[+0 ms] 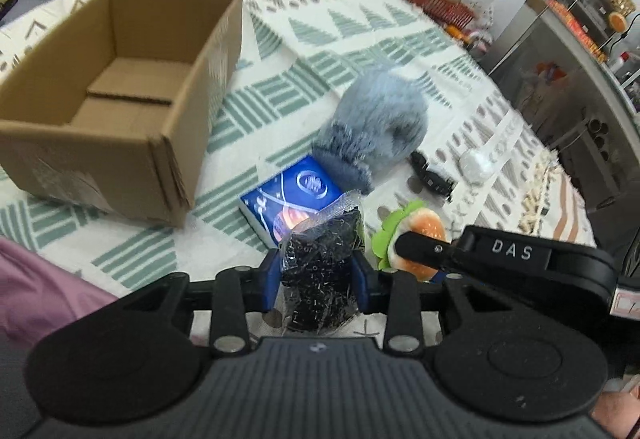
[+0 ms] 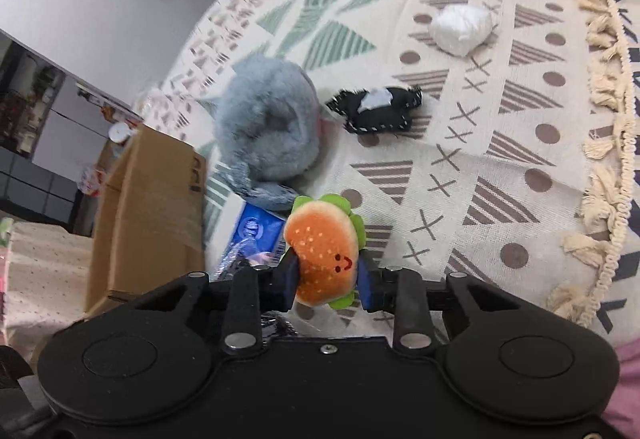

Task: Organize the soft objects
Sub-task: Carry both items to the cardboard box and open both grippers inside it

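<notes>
left tongs [image 1: 318, 271]: clenched on a black packet [image 1: 320, 263] in clear wrap, held above the tablecloth [image 1: 280, 19].
right tongs [image 2: 327, 273]: grasping the burger plush [image 2: 322, 255] across its bun.
cardboard box [image 1: 120, 95]: open, empty, well to the left.
step: likely carry both to the box; keep grip firm, clear the rim, release low.
packet axis: long side runs away from camera, crimped end forward.

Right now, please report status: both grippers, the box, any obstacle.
Left gripper shut on black bagged bundle. Right gripper shut on burger plush. Cardboard box open, empty. Grey plush, blue pack beside it.
</notes>
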A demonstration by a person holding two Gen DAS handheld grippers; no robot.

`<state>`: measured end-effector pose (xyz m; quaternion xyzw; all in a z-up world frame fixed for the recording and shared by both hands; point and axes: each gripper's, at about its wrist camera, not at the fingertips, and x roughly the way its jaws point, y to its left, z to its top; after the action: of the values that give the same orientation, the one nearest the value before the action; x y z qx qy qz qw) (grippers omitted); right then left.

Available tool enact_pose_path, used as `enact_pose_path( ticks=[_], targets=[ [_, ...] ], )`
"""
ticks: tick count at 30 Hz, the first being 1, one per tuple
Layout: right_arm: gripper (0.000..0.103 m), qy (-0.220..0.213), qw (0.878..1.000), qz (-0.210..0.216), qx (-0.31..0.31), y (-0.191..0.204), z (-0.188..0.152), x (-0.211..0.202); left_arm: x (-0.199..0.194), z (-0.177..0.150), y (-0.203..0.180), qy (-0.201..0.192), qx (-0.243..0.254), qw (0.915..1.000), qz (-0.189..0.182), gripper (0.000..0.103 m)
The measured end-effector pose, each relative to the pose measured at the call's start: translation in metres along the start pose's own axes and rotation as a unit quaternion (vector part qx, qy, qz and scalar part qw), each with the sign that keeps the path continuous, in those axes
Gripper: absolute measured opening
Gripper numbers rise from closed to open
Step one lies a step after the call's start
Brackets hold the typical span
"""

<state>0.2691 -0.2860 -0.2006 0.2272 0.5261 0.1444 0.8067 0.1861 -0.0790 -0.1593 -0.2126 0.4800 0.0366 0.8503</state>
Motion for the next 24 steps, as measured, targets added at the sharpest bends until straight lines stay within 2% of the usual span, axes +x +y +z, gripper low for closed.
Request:
enact_pose_path(
  ticks=[12, 17, 24],
  targets=[
    [0.029, -0.045, 0.998, 0.042, 0.005, 0.006, -0.004, -0.038, -0.059, 0.013, 0.009, -0.053, 0.0, 0.9985, -0.014, 0.035],
    [0.029, -0.092, 0.995, 0.037, -0.024, 0.021, -0.006, -0.066, -0.082, 0.021, 0.017, -0.069, -0.005, 0.9974, -0.02, 0.035],
    [0.029, -0.094, 0.993, 0.032, -0.058, 0.05, -0.013, -0.081, -0.111, 0.036, 0.029, -0.101, -0.006, 0.9944, -0.031, 0.035]
  ],
)
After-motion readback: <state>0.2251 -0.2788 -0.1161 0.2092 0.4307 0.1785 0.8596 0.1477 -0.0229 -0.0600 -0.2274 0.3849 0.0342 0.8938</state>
